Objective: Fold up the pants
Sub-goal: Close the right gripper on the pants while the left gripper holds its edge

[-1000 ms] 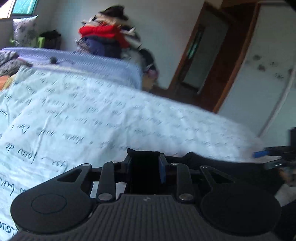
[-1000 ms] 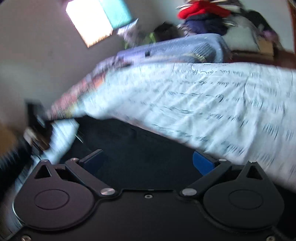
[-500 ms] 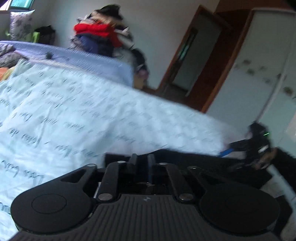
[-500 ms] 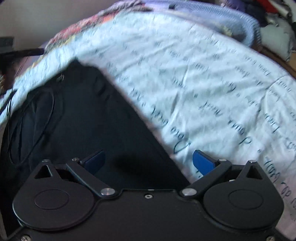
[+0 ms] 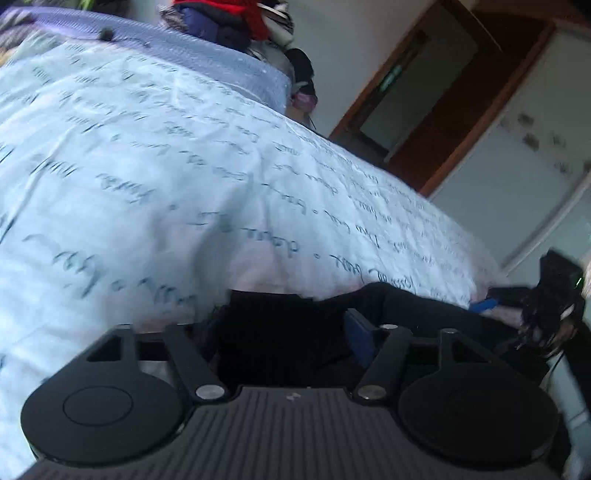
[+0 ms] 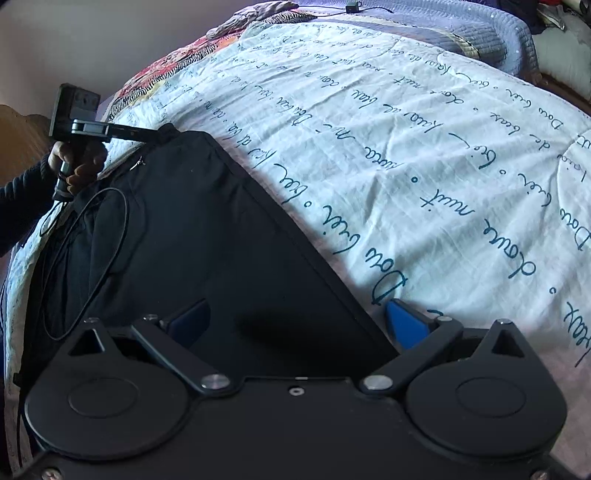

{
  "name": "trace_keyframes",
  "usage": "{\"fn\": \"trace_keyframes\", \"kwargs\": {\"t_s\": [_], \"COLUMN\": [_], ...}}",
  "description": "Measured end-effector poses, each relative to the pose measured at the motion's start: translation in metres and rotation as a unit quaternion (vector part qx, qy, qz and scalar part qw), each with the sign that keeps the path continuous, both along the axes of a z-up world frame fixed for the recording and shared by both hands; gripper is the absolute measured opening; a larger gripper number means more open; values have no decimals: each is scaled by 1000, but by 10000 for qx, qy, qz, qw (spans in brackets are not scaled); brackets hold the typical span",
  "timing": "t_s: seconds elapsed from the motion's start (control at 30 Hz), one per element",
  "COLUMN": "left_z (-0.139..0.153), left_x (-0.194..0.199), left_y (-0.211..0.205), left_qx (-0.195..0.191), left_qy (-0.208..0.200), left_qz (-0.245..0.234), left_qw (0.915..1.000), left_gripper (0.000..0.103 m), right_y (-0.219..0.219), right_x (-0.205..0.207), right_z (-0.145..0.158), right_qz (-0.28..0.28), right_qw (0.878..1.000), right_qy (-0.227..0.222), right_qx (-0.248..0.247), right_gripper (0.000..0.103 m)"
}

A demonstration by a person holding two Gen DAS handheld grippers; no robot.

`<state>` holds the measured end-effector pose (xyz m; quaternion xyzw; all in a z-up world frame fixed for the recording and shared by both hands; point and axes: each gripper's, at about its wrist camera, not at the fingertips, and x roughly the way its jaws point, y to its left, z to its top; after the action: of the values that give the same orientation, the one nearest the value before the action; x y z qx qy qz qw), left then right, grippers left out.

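Black pants [image 6: 207,236] lie flat along the near edge of the bed on a pale blue quilt [image 6: 406,147] printed with handwriting. My right gripper [image 6: 295,325] is open, its blue pads wide apart over the pants' edge. My left gripper [image 5: 284,325] is open over the pants' far end [image 5: 280,332], with dark cloth between its jaws. In the right wrist view the left gripper [image 6: 147,134] reaches the pants' far corner, held by a hand. In the left wrist view the right gripper [image 5: 484,305] shows at the right.
A purple-blue blanket [image 5: 184,55] lies at the far side of the bed, with a pile of clothes [image 5: 229,18] behind it. A wooden door frame [image 5: 436,122] and a white wardrobe [image 5: 535,155] stand to the right. A patterned cloth [image 6: 162,74] lies at the bed's far left.
My left gripper was shut on the pants and has opened. Both grippers have lowered toward the bed, and the pants now lie spread flat on the quilt.
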<state>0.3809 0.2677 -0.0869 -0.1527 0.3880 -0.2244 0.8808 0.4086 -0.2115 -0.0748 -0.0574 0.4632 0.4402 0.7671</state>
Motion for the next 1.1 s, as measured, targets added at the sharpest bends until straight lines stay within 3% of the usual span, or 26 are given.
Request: {"fn": "trace_keyframes", "kwargs": {"t_s": [0.07,0.2,0.37,0.5,0.63,0.73,0.8,0.87,0.97,1.1], "left_z": [3,22,60,74,81,82,78,73,74,91], "left_x": [-8,-27,-56,-72,-86,-88,-84,-80,-79,-97], "left_y": [-8,-13,-30,-44,-39,-36,-35,-34,-27,-24], "left_qx": [285,631,868,1085,906,868,951,1040,916,875], "left_qy": [-142,-783,-1573,-1763,-1859,-1849,-1747,-1653,-1587,-1781], "left_qz": [-15,-41,-250,-407,-396,-349,-307,-216,-70,-65], "left_qw": [9995,9949,9834,9775,9776,9783,9795,9805,9830,9801], "left_gripper": [33,31,25,25,25,26,26,26,26,26], "right_y": [1,-3,-12,-8,1,9,11,12,22,26], "right_x": [-1,-1,-1,-5,-3,1,1,-3,-24,-52], "right_z": [1,5,7,3,2,-3,3,10,21,47], "right_qz": [30,73,-30,104,297,250,237,257,449,444], "right_qw": [10000,9998,9997,9993,9993,9993,9994,9994,9970,9932], "right_qy": [-41,-165,-257,-352,-229,-172,-144,-87,-351,-792], "right_qx": [-31,-98,29,-58,45,-217,-208,-213,-521,-731], "right_gripper": [103,103,103,100,93,71,34,7,7,7]}}
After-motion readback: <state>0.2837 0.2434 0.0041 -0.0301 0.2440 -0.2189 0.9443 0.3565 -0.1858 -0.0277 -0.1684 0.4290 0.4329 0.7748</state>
